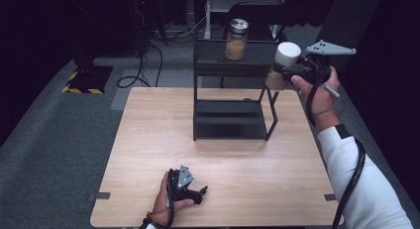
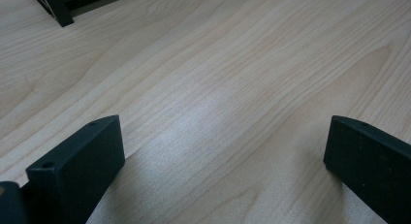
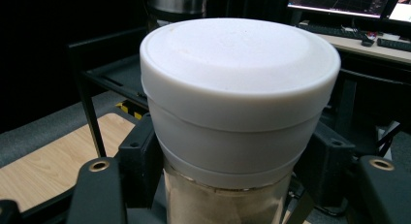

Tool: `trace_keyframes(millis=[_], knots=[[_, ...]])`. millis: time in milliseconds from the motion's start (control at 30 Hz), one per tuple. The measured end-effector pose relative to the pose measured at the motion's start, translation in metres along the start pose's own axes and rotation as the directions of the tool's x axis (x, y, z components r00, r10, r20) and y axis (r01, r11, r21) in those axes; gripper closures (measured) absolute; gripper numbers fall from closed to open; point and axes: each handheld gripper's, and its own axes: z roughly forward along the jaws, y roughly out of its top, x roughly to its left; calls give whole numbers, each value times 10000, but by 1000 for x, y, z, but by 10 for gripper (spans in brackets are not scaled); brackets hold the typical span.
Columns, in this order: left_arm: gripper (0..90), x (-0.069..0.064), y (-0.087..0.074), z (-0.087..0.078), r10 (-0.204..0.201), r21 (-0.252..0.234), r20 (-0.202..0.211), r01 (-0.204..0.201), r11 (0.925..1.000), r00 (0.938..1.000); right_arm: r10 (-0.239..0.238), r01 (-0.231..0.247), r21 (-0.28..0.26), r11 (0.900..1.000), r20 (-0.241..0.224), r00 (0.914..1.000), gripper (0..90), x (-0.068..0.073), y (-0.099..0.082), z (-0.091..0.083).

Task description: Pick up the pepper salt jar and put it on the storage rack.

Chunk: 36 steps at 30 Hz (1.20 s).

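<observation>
Upright white-lidded jar (image 3: pixel 240 112), aloft beside shelf (image 1: pixel 233 65)

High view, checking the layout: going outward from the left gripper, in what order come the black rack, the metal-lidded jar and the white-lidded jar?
From the left gripper:
1. Black rack, at the table's far middle.
2. Metal-lidded jar, on the rack's top shelf.
3. White-lidded jar, in the right gripper's jaws, beside the rack's right end.

Your table (image 1: pixel 148 140) is brightly lit from above, while the frame edges sink into darkness. A soft glare patch sits mid-frame on the wood in your left gripper view.
</observation>
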Motion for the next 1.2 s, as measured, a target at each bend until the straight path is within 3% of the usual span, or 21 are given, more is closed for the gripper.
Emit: trace_keyframes(millis=[600, 900, 1200], knots=[[10, 0, 0, 0, -1, -9, 11, 1, 10000, 10000, 64, -62, -255, 9997, 84, 9999, 356, -2, 27, 17], [10, 1, 0, 0, 13, -7, 42, -13, 10000, 10000, 46, -38, -242, 9997, 316, 9995, 356, -6, 39, 37], [11, 1, 0, 0, 8, -16, 60, -8, 10000, 10000, 332, -316, -255, 9992, 655, 9973, 356, -14, 44, 56]])
